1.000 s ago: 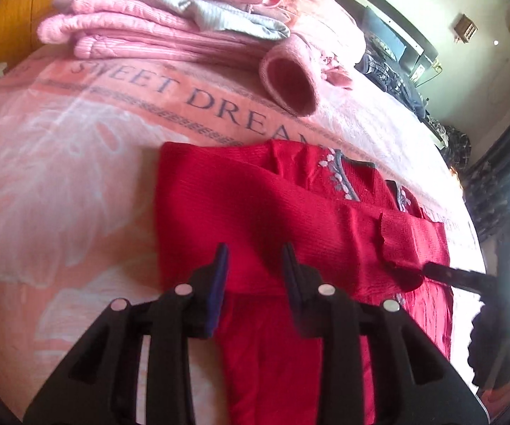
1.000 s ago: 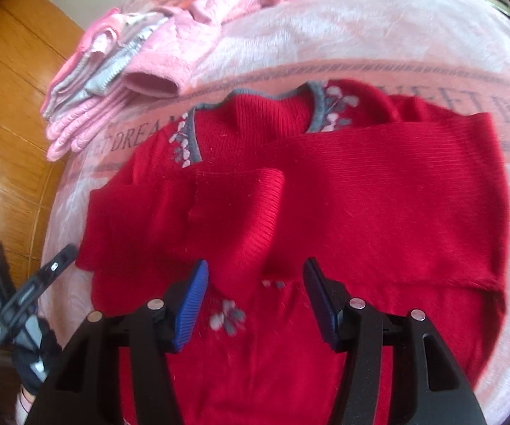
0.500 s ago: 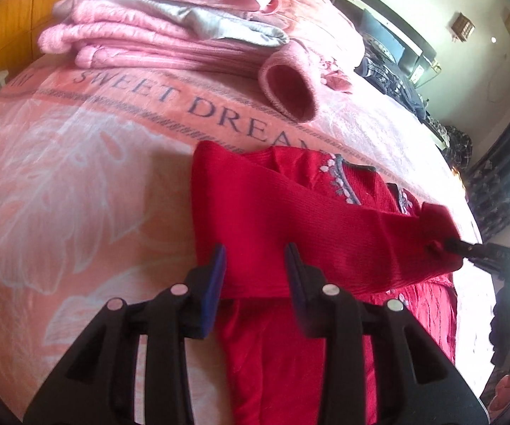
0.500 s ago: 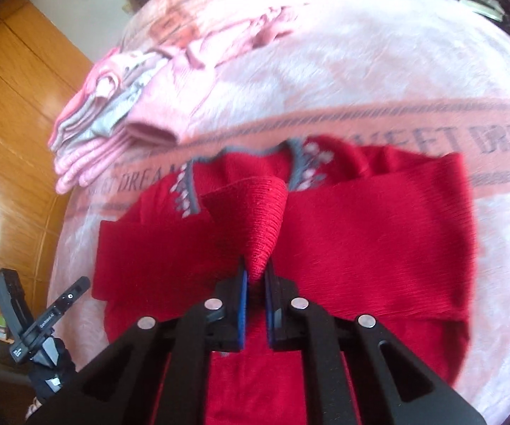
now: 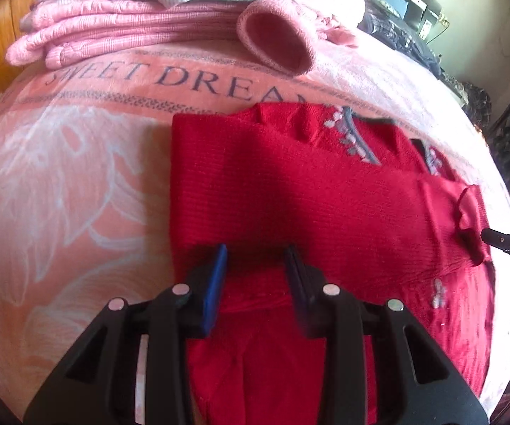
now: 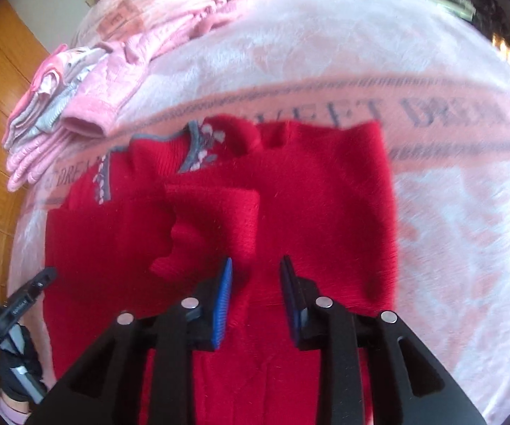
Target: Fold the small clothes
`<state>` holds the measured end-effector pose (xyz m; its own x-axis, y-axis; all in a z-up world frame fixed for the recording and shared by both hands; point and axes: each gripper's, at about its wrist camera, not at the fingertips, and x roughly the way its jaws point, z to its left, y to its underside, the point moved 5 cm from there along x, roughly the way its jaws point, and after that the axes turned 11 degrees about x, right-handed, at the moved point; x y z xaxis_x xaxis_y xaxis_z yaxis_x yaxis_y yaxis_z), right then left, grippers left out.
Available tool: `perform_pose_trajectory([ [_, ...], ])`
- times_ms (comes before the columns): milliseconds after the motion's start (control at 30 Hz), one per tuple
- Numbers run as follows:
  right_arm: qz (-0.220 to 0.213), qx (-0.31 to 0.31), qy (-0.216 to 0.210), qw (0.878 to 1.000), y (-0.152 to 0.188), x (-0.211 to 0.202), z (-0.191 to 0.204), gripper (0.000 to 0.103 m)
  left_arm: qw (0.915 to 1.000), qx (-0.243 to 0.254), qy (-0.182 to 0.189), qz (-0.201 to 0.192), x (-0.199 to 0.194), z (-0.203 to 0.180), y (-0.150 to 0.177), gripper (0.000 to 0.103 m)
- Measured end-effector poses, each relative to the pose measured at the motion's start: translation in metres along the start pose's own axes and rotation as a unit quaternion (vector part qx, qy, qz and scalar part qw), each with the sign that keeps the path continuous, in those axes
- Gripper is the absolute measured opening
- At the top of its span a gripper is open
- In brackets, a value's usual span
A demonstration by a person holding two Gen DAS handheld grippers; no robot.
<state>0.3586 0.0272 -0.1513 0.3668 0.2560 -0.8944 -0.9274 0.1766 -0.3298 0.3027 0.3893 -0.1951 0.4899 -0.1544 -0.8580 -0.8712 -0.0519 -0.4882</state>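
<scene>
Beside red sweater (image 5: 290,191), pink folded pile (image 5: 141,24), seemingly untouched

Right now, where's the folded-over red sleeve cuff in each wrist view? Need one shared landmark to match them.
Left wrist view: the sleeve cuff sits at far right, on the red sweater, just left of the other gripper's tip.
Right wrist view: the cuff lies left of centre, above the open jaws.
Shared landmark: the grey neckline, beyond the cuff in both.
</scene>
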Motion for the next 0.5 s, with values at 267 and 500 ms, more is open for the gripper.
perform_pose_trajectory([
  [267,0.024,-0.126,0.004,0.992,0.015,0.005,0.068,0.040,0.9997,0.012,0.020,-0.011,-0.006,-0.029,-0.016,0.036],
  [500,0.032,-0.140,0.088,0.986,0.013,0.042,0.056,0.015,0.9993,-0.008,0.030,0.021,0.025,-0.028,-0.008,0.040],
])
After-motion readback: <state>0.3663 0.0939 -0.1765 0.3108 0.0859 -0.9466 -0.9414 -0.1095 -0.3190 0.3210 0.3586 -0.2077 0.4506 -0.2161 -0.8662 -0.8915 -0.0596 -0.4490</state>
